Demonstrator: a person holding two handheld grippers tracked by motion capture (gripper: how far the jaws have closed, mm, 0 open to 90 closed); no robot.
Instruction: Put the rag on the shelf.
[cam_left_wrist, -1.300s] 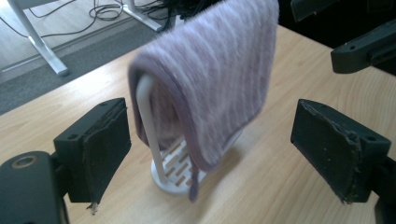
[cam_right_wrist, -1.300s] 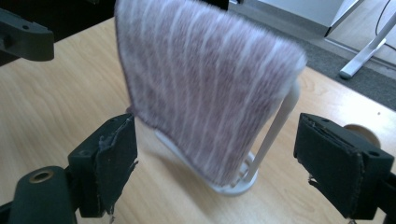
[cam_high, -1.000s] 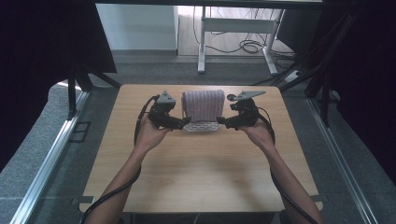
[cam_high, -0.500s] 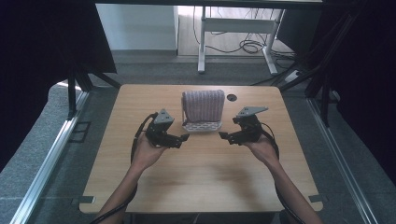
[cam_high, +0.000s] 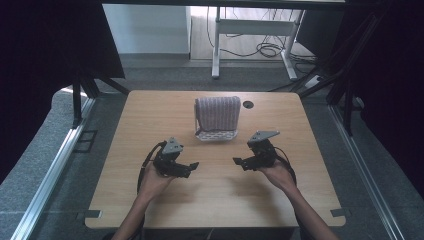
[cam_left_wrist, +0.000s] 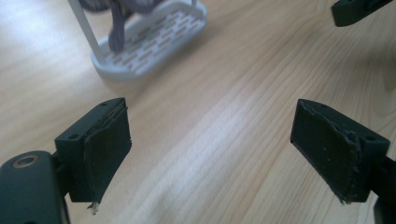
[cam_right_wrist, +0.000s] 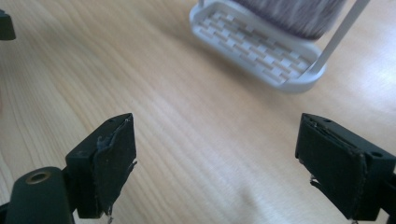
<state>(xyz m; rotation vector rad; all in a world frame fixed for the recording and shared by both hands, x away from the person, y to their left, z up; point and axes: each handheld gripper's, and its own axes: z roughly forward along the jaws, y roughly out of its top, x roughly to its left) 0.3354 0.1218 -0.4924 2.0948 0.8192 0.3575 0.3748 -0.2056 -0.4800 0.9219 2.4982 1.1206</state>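
Scene: a wooden table (cam_high: 215, 195) seen from above; my two forearms come in from the near edge, a gripper in each hand.

Left gripper (cam_high: 189, 167): jaws spread wide with nothing between them; it hangs over bare wood near the table's middle, pointing inward toward my other hand.

Right gripper (cam_high: 241, 162): jaws likewise parted and empty; it faces the left one across a gap of bare table.

Cloth (cam_high: 218, 112): a grey-purple ribbed cloth draped over the rack, covering its upper bar and hanging down both faces; it sits at the far middle of the table, beyond both grippers and between them.

Rack (cam_high: 216, 134): a small white stand with a slotted oval base and thin upright rods; in the left gripper view (cam_left_wrist: 154, 39) the base lies ahead and to the left, with a fold of cloth dangling over it; in the right gripper view (cam_right_wrist: 261, 44) it lies ahead and to the right.

Look of the cloth: soft, finely striped, a neat block from above — its lower edge stops just over the base.

Risk – tipping: the rack looks light; I judge that a pull from one side alone could drag or topple it.

Risk – snagging: a jaw closing low might catch a rod with the fabric; the stand would then lift too.

Risk – slipping: a shallow pinch on one layer could let the cloth slide off unevenly.
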